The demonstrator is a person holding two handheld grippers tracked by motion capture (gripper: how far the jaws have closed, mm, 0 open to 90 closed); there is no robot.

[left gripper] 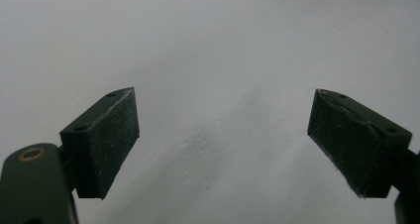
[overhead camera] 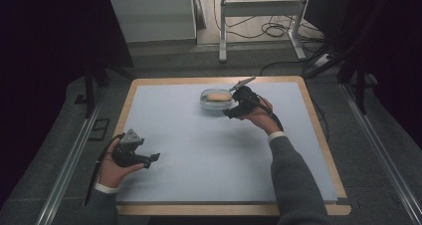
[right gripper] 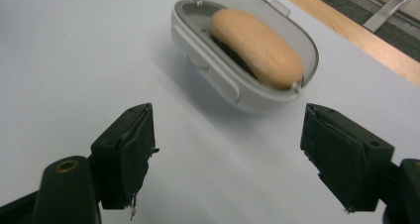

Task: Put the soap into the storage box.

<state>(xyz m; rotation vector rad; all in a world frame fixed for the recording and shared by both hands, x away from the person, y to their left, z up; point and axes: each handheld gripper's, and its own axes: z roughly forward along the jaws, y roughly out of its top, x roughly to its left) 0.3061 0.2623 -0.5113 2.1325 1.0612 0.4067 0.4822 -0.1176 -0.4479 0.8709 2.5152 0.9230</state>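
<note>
A white oval case (overhead camera: 203, 102) lies open at the far middle of the table, with a tan oval bar (overhead camera: 218, 96) resting in it. In the right gripper view the case (right gripper: 208, 60) and the bar (right gripper: 257, 45) lie just ahead of the jaws, apart from them. My right gripper (overhead camera: 230, 108) (right gripper: 228, 154) hovers just right of the case, open, with nothing between its jaws. My left gripper (overhead camera: 151, 160) (left gripper: 223, 135) rests at the near left of the table, open over the bare mat.
A pale blue mat (overhead camera: 199, 150) covers the table, framed by a wooden border (overhead camera: 318, 135). Beyond the far edge stand a metal frame (overhead camera: 222, 31) and loose cables (overhead camera: 273, 28) on the floor. Metal rails (overhead camera: 69, 160) run along both sides of the table.
</note>
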